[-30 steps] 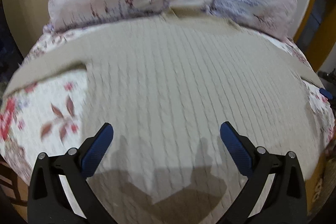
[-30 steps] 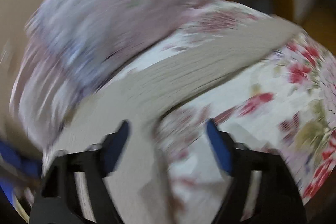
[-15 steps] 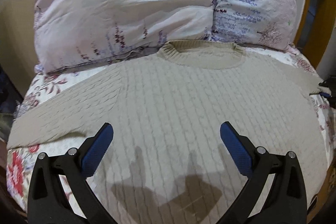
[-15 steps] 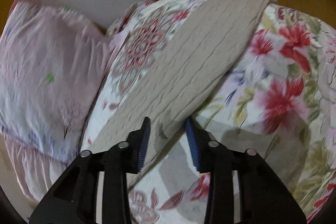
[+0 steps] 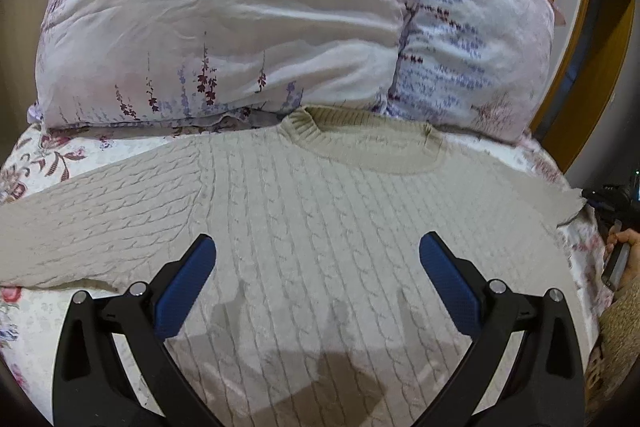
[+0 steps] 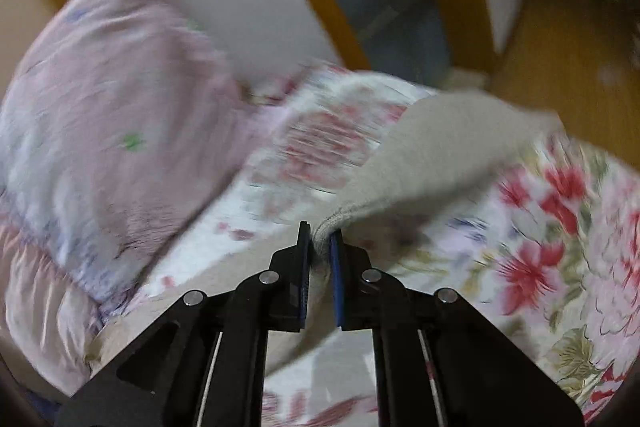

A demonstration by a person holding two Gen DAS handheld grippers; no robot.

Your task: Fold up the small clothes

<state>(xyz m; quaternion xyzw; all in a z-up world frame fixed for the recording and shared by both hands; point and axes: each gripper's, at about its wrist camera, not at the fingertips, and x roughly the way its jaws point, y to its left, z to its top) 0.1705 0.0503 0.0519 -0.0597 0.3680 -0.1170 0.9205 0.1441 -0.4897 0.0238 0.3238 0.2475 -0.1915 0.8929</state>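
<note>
The sweater (image 5: 320,219) under my left gripper (image 5: 318,263) is a beige knitted cloth, matt and rough, with raised cable lines and a ribbed collar. My right gripper (image 6: 320,239) pinches its sleeve (image 6: 432,155), soft and thick at the fold. My fingers (image 5: 184,279) are of matt black plastic with blue ribbed pads and small shiny metal pins. The pillow (image 5: 240,19) far from me is a thin, smooth, wrinkled fabric. The bedsheet (image 6: 552,227) is a printed flower cloth, matt.

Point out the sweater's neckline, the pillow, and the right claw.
sweater neckline (image 5: 362,143), left wrist view, ribbed collar band
pillow (image 5: 224,27), left wrist view, pink front panel
right claw (image 6: 320,233), right wrist view, fingertips pinching the sleeve
</note>
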